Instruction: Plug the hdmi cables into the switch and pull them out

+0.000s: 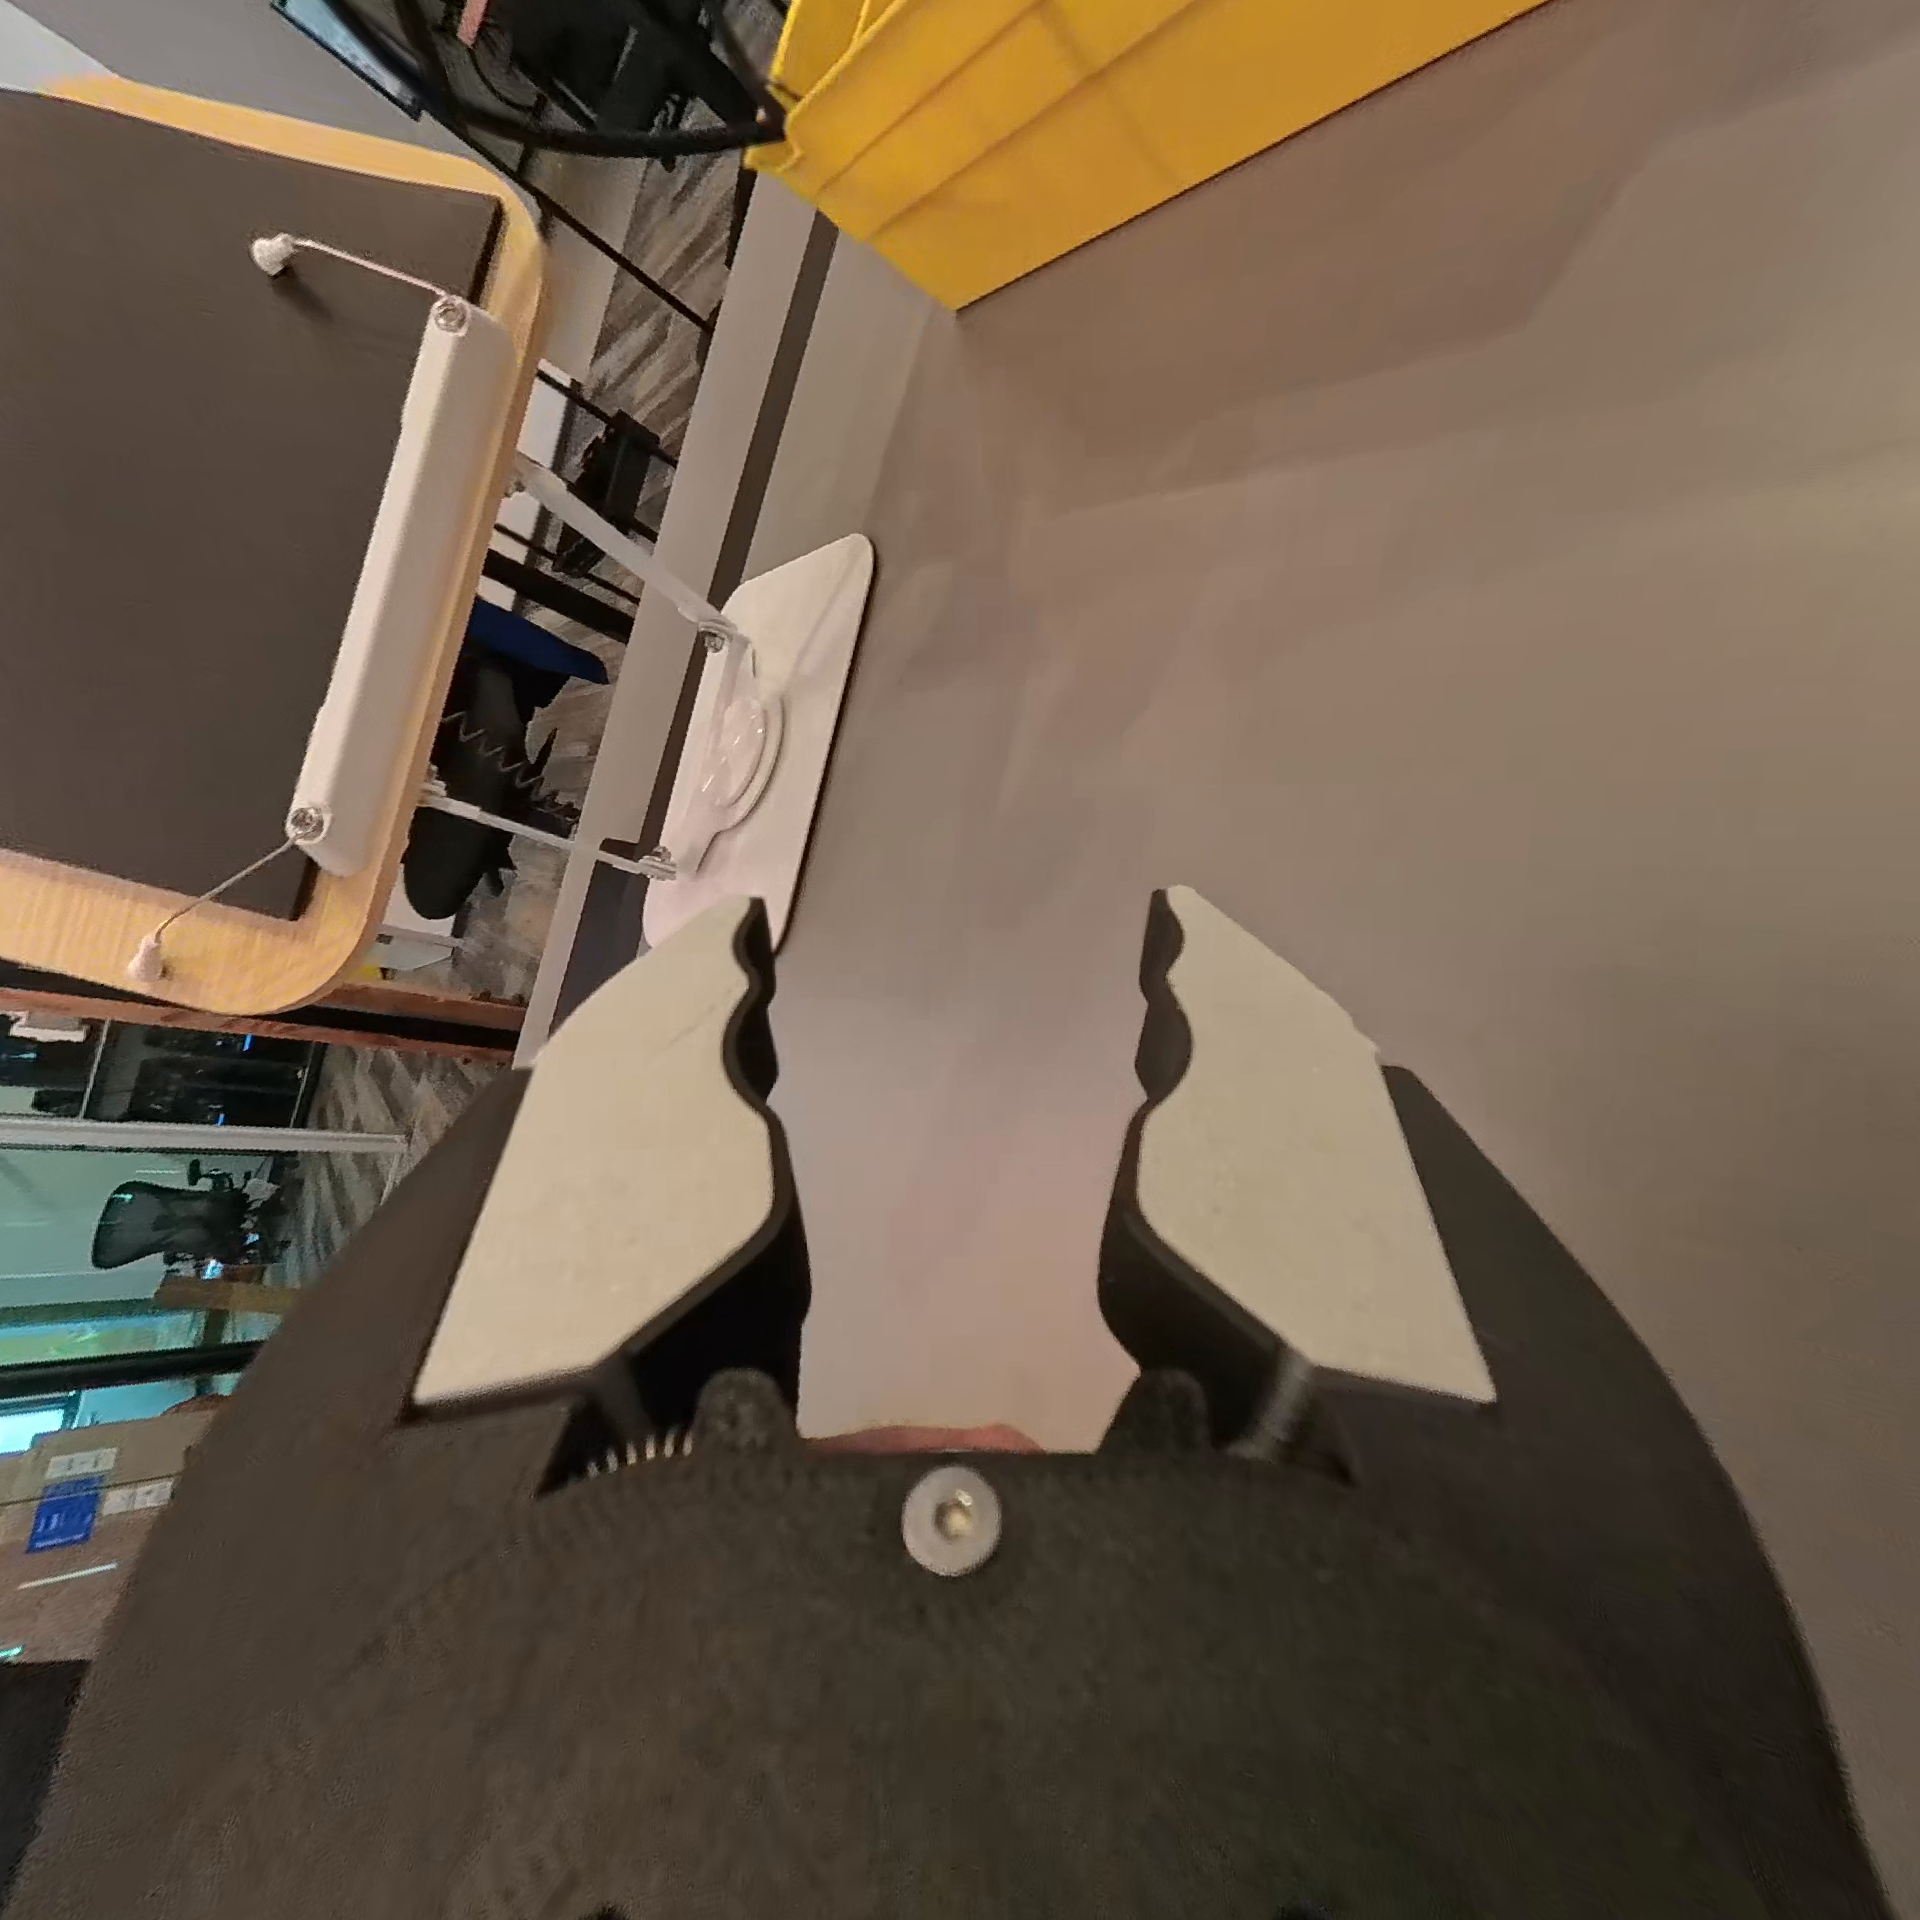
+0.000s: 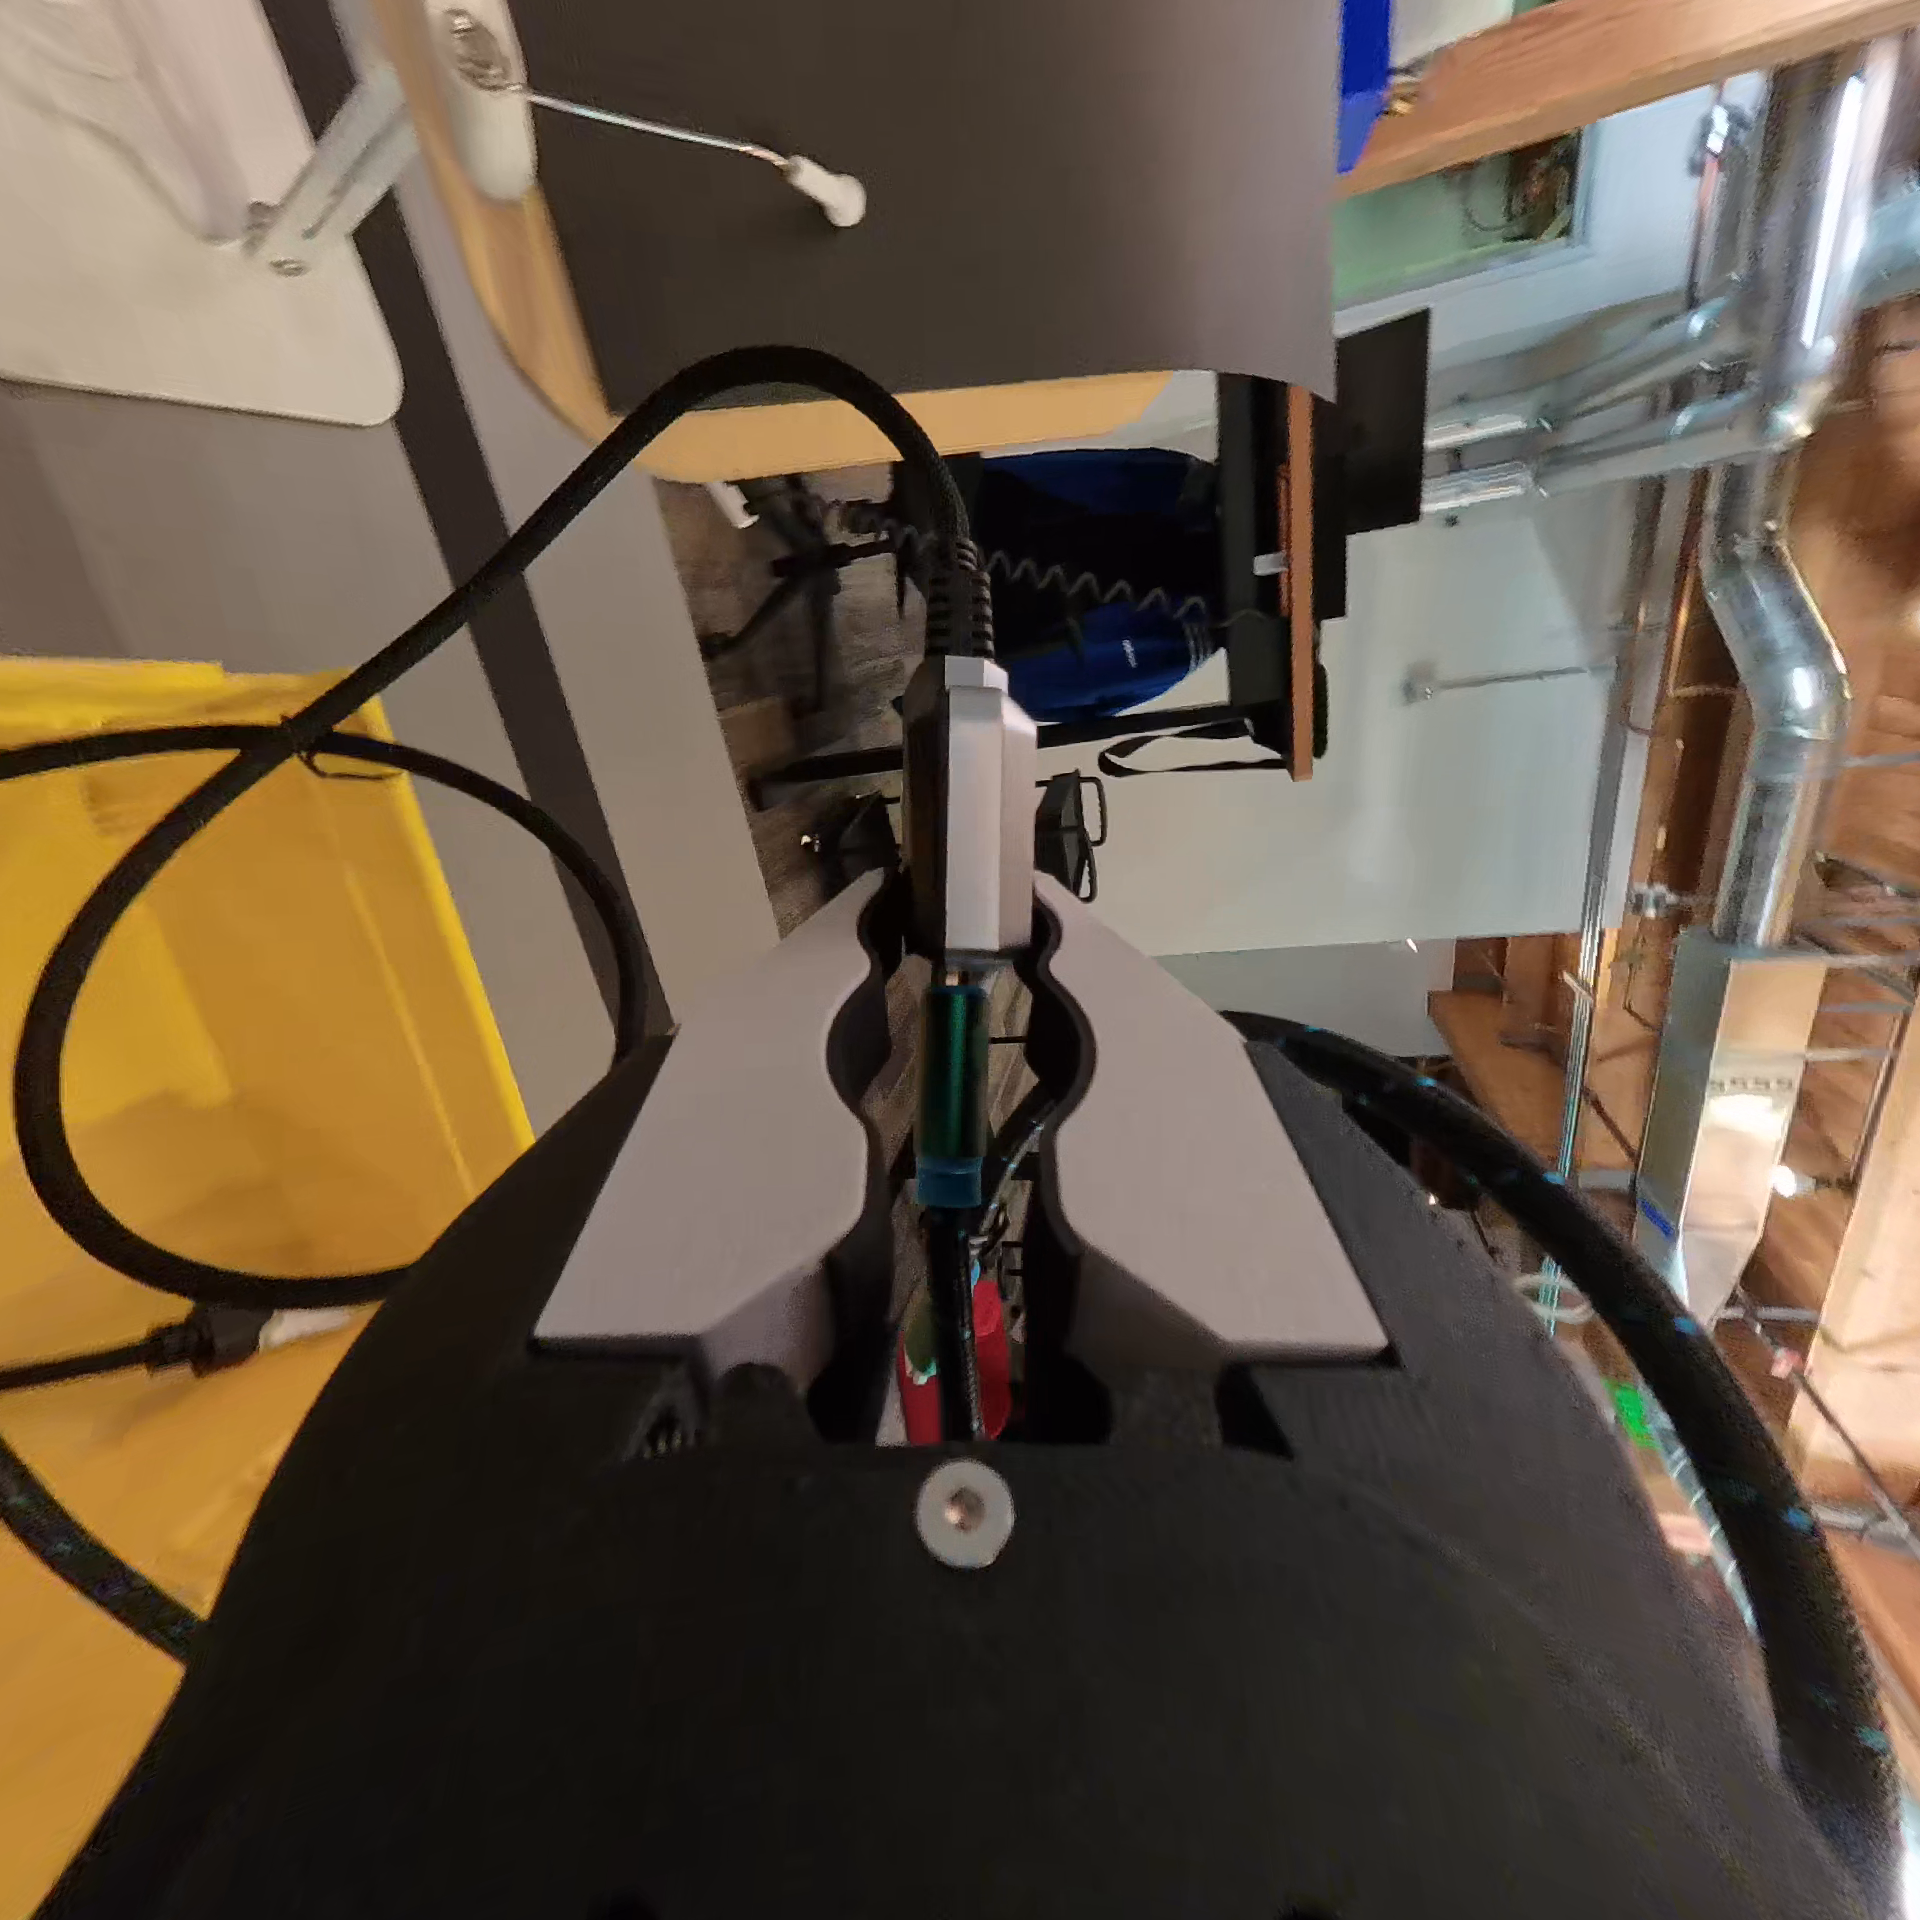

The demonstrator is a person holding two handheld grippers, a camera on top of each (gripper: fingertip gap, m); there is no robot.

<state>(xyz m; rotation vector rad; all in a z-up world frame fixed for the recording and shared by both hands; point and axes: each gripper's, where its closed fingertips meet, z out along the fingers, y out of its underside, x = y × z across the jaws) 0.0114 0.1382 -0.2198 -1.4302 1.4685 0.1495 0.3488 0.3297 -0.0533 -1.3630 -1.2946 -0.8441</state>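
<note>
Left wrist view: left gripper (image 1: 956,997) hanging open and empty at lower centre, jaws well apart, only bare grey table (image 1: 1455,727) between them. At upper left, a wood-edged board (image 1: 436,582) with a white bar (image 1: 400,592); at centre left, a white stand base (image 1: 790,665); at top, a yellow bin (image 1: 1039,135). No cable and no switch showing here.

Right wrist view: at left, a black braided cable (image 2: 312,717) looping over the yellow bin (image 2: 260,1039). At centre, right gripper (image 2: 966,925) closing on a grey HDMI plug (image 2: 971,800), fingertips pinching its lower end. Just under the plug, between the fingers, a green connector (image 2: 951,1081), seemingly mated with it; the switch body itself not clearly recognisable. At right, another black cable (image 2: 1558,1299) curving past the gripper.

Probably pulling the plug out. For doing it well: keeping the pull straight along the plug axis, no twisting, holding the housing and not the cord; steadying the other part with the free left gripper.

Pose: both views strongly rolled, right gripper lifted off the table, pointing into the room.
</note>
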